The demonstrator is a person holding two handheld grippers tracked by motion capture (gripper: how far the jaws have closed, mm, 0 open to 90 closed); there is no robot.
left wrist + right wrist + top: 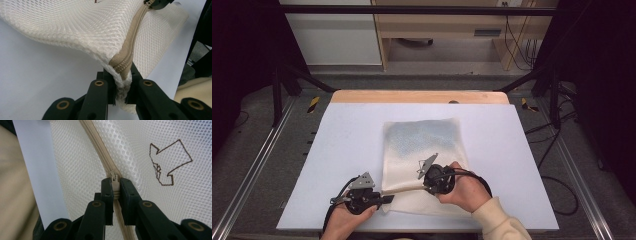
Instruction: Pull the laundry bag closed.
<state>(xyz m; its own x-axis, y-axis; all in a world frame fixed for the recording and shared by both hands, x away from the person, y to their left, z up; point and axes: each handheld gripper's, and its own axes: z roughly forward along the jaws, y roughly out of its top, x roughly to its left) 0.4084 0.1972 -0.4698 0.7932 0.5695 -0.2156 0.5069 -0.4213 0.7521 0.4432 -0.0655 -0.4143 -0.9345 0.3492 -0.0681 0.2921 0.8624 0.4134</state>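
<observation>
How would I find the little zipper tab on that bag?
Start at the white table, where a cream mesh bag lies. Follow its tan zipper along the near edge to the right gripper. The pale zipper pull is pinched there, beside a brown stitched arrow.

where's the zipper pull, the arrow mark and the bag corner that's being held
zipper pull [114,179], right gripper view, its tab.
arrow mark [170,162], right gripper view, inside its outline.
bag corner [121,81], left gripper view, pinched mesh end.
</observation>
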